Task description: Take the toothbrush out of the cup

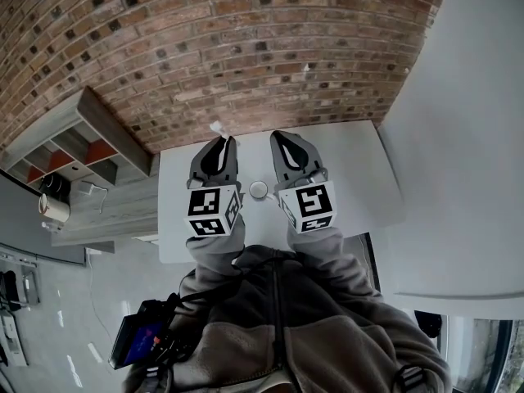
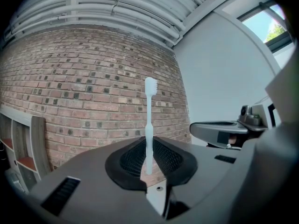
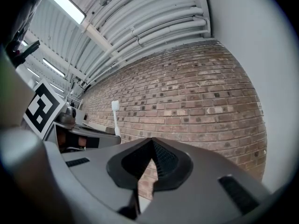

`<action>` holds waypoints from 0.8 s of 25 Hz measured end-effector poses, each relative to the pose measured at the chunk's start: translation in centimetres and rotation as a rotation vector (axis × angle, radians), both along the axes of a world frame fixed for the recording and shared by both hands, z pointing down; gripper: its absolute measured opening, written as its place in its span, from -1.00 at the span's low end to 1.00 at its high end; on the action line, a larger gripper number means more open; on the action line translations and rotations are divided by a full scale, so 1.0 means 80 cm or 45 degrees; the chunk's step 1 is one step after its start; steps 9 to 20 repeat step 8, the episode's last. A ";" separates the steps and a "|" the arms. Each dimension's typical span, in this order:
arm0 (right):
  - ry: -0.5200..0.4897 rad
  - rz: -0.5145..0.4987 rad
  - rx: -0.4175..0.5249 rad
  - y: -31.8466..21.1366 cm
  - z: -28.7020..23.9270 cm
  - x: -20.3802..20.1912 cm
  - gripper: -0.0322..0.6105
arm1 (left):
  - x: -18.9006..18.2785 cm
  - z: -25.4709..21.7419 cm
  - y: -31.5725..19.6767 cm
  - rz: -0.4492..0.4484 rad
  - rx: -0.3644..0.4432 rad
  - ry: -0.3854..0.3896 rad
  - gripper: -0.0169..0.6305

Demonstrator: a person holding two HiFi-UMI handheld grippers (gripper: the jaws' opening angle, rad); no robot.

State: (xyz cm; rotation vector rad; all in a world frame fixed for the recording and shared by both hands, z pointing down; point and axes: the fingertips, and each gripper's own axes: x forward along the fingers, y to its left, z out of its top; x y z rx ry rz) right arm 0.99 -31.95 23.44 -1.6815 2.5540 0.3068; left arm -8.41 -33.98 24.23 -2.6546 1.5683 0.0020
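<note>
A pale toothbrush (image 2: pixel 149 120) stands upright between the jaws of my left gripper (image 2: pixel 148 164), which is shut on its handle, bristle head up. In the head view its white tip (image 1: pixel 217 127) pokes out past the left gripper (image 1: pixel 223 142) over the far part of the white table (image 1: pixel 360 178). The small white cup (image 1: pixel 259 190) stands on the table between the two grippers, apart from the brush. My right gripper (image 1: pixel 281 139) hangs beside it, shut on nothing (image 3: pixel 150 160). From the right gripper view the toothbrush (image 3: pixel 115 118) shows off to the left.
A brick wall (image 1: pixel 246 47) rises behind the table. A wooden shelf unit (image 1: pixel 78 150) stands to the left, with a kettle (image 1: pixel 52 205) nearby. A white wall (image 1: pixel 475 121) closes the right side. The person's grey jacket (image 1: pixel 286 318) fills the lower middle.
</note>
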 end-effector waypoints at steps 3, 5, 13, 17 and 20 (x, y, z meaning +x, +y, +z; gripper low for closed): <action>-0.001 0.007 -0.009 0.003 0.004 0.002 -0.90 | 0.003 0.005 0.001 0.014 -0.014 -0.004 -0.79; -0.002 0.011 -0.014 0.004 0.006 0.003 -0.90 | 0.005 0.008 0.002 0.022 -0.021 -0.006 -0.79; -0.005 0.014 -0.017 0.003 0.010 0.006 -0.90 | 0.010 0.012 0.002 0.036 -0.026 -0.006 -0.79; -0.005 0.014 -0.017 0.003 0.010 0.006 -0.90 | 0.010 0.012 0.002 0.036 -0.026 -0.006 -0.79; -0.005 0.014 -0.017 0.003 0.010 0.006 -0.90 | 0.010 0.012 0.002 0.036 -0.026 -0.006 -0.79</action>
